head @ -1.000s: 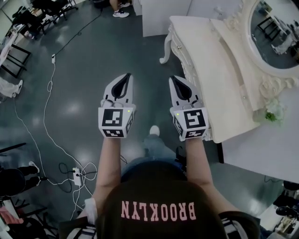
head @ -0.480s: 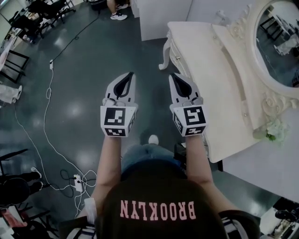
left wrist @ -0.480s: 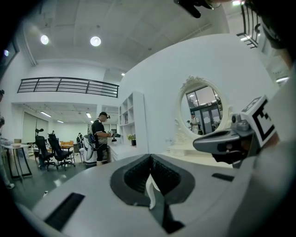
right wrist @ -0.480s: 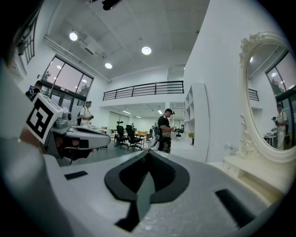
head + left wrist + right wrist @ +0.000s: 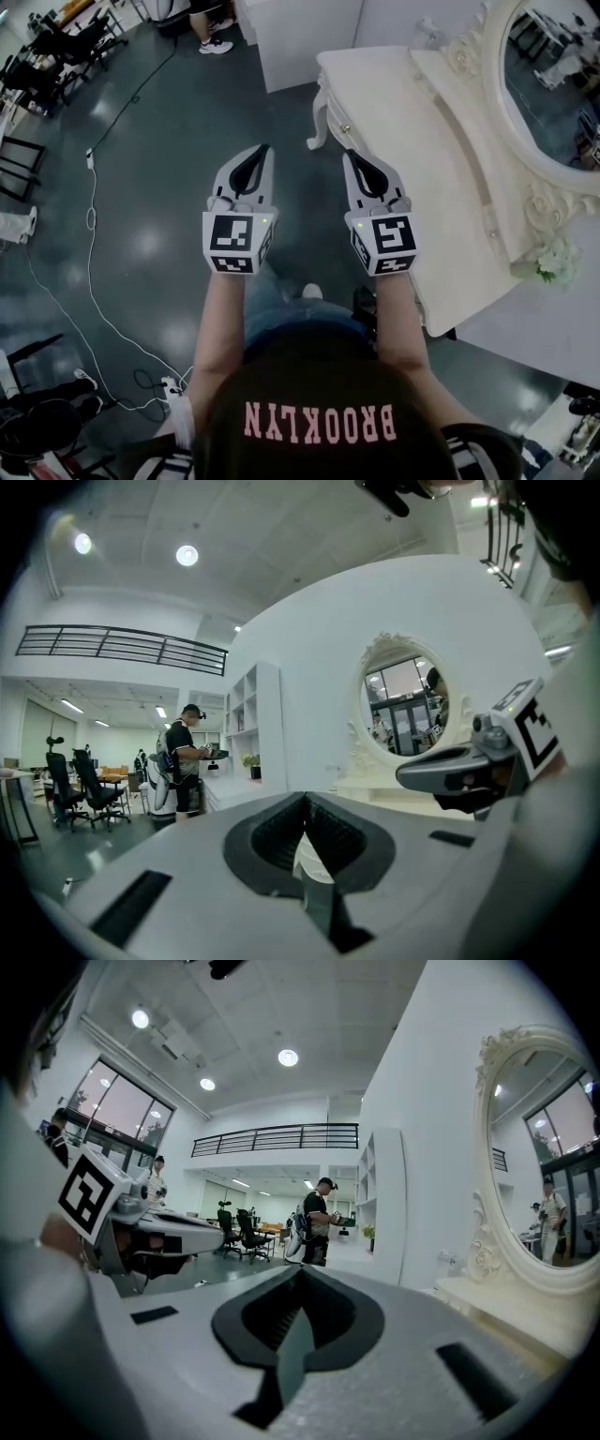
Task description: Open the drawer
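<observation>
drawer (image 5: 345, 127) has drawn nearer the shut right gripper (image 5: 351, 157).

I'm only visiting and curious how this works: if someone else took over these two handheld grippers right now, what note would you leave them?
Left gripper: shut, empty, held level.
Right gripper: shut, empty, level, near the front of the cream-white carved dressing table.
Drawer front with small knobs looks closed; neither gripper is on it.
Done: nothing yet.
Left: open the jaws, grip a knob, pull the drawer out.
</observation>
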A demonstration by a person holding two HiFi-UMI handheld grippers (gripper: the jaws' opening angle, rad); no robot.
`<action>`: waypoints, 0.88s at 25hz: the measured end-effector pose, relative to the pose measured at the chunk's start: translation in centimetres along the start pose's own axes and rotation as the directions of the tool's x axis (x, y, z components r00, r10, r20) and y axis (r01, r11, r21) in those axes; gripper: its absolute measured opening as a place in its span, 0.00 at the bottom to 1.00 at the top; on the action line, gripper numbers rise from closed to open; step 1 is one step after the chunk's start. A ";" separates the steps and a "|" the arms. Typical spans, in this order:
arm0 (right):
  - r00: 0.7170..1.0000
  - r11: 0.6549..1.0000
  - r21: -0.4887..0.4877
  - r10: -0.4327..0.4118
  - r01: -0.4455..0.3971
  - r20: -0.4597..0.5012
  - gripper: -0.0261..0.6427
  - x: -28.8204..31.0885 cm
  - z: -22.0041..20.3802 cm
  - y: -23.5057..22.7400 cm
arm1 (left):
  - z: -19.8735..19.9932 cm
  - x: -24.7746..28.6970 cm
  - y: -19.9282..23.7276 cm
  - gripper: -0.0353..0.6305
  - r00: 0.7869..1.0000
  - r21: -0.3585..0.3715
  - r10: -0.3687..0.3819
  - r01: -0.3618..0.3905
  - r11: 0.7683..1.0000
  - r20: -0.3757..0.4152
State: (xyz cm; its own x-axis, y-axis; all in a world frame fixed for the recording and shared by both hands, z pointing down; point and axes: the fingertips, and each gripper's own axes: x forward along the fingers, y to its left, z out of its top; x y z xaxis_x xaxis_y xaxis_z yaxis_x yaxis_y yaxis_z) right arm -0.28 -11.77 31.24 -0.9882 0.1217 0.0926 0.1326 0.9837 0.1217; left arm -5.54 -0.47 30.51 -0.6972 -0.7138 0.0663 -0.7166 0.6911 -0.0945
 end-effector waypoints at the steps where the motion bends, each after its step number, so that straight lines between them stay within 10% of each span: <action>1: 1.000 1.000 0.005 -0.017 0.017 -0.001 0.03 0.5 -0.1 -0.4 | -0.1 0.7 0.2 0.06 1.000 0.002 -0.018 0.018 1.000 0.002; 22: 0.902 0.898 0.100 -0.418 0.428 -0.107 0.03 17.5 -0.5 -1.2 | -1.6 15.0 16.7 0.06 0.936 0.014 -0.351 0.351 0.936 0.006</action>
State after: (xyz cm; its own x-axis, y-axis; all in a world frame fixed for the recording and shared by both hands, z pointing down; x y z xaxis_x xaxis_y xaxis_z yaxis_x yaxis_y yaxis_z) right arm -17.69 -10.85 33.18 -0.9388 -0.3152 0.1389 -0.3112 0.9490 0.0505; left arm -28.01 0.59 31.50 -0.4012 -0.9116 0.0896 -0.9152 0.3950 -0.0792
